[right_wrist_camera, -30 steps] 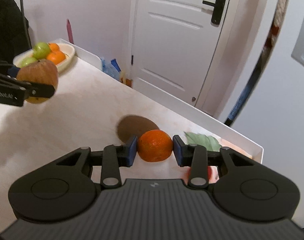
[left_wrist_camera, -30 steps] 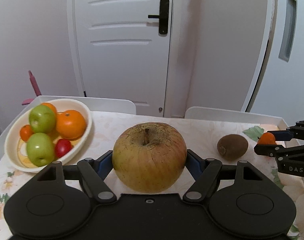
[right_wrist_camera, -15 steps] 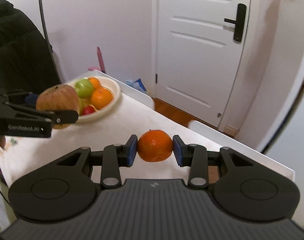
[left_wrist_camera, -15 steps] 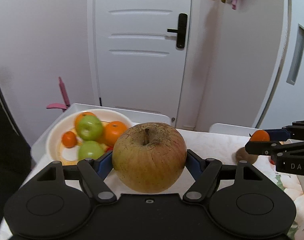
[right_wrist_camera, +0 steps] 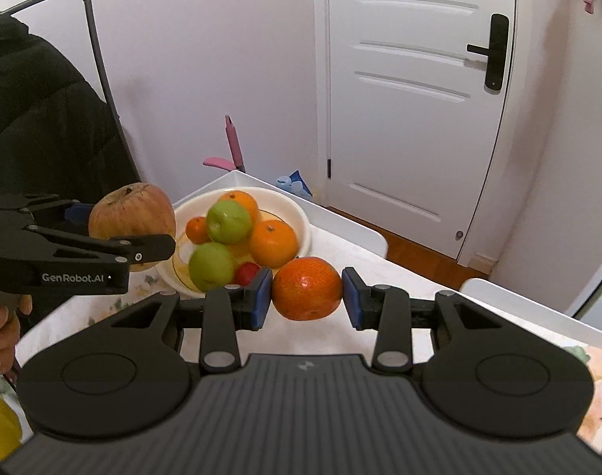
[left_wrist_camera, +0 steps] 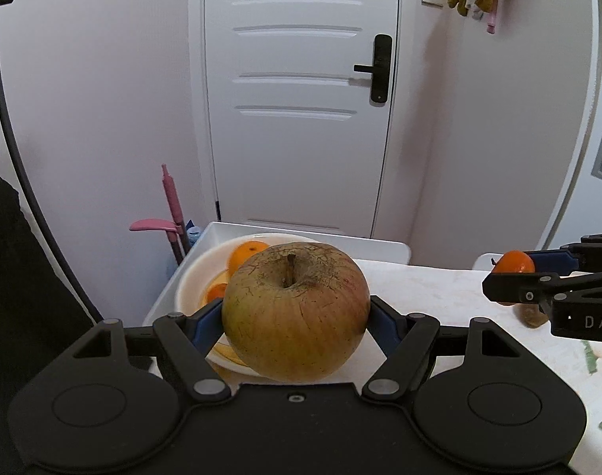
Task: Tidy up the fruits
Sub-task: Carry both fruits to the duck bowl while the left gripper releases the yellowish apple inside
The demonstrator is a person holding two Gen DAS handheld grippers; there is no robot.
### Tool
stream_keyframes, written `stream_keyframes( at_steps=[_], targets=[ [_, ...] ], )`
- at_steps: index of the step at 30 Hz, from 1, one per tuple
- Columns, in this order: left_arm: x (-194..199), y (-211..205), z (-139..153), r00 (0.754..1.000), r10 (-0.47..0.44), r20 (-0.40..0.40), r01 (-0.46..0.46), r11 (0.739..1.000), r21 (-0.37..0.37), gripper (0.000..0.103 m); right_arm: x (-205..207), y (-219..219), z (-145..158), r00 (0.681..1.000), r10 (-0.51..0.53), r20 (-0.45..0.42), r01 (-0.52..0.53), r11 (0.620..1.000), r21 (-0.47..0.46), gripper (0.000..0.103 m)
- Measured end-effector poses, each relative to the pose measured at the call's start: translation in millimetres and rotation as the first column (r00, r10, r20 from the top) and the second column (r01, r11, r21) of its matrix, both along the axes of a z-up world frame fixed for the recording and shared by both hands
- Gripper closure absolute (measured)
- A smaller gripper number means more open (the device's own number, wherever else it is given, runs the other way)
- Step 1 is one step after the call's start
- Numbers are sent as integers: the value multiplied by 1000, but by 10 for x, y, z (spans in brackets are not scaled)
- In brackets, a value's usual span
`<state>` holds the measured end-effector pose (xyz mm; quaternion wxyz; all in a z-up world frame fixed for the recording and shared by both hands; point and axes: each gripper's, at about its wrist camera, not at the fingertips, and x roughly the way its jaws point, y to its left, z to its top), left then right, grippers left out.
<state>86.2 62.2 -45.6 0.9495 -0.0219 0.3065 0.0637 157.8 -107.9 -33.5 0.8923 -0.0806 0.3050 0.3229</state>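
Left hand-held gripper, left wrist view: left hand-held gripper (left_wrist_camera: 296,318) is spread wide, its blue pads pressed on either side of a large russet apple (left_wrist_camera: 296,310), stem up, held above the counter.
Bowl, left wrist view: white bowl (left_wrist_camera: 194,277) sits behind the apple toward 11 o'clock, mostly hidden; an orange (left_wrist_camera: 247,254) shows over the apple's top.
Right hand-held gripper, left wrist view: right hand-held gripper (left_wrist_camera: 512,275) enters at 3 o'clock, closed on a tangerine (left_wrist_camera: 514,263).
Kiwi, left wrist view: kiwi (left_wrist_camera: 532,315) lies on the counter just below that gripper, partly hidden.
Counter, left wrist view: counter (left_wrist_camera: 431,289) carries a pale floral cloth and a white raised edge at the far side.
Room, left wrist view: white panelled door (left_wrist_camera: 301,99) with a black handle at 12 o'clock; pink tool (left_wrist_camera: 170,202) leans on the wall at 10 o'clock.
Right hand-held gripper, right wrist view: right hand-held gripper (right_wrist_camera: 306,297) is narrowly closed, blue pads gripping the tangerine (right_wrist_camera: 306,288) in the air.
Left hand-held gripper, right wrist view: left hand-held gripper (right_wrist_camera: 142,229) at 9 o'clock clamps the apple (right_wrist_camera: 132,215) just beside the bowl's near left rim.
Bowl contents, right wrist view: bowl (right_wrist_camera: 299,217) holds two green apples (right_wrist_camera: 228,221), oranges (right_wrist_camera: 273,242) and a small red fruit (right_wrist_camera: 246,273).
Room, right wrist view: door (right_wrist_camera: 415,91) at 1 o'clock; black coat (right_wrist_camera: 35,118) on a rack at 9 o'clock.
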Motion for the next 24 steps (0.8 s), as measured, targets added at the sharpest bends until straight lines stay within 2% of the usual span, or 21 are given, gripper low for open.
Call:
stream_keyframes(
  at_steps=[13, 24],
  targets=[
    [304, 625, -296, 996, -69, -48, 69, 998, 2, 24, 133, 638, -201, 997, -67, -49, 66, 998, -6, 50],
    [576, 810, -605, 983, -163, -86, 165, 986, 10, 24, 267, 898, -356, 987, -139, -83, 137, 990, -29, 50]
  ],
)
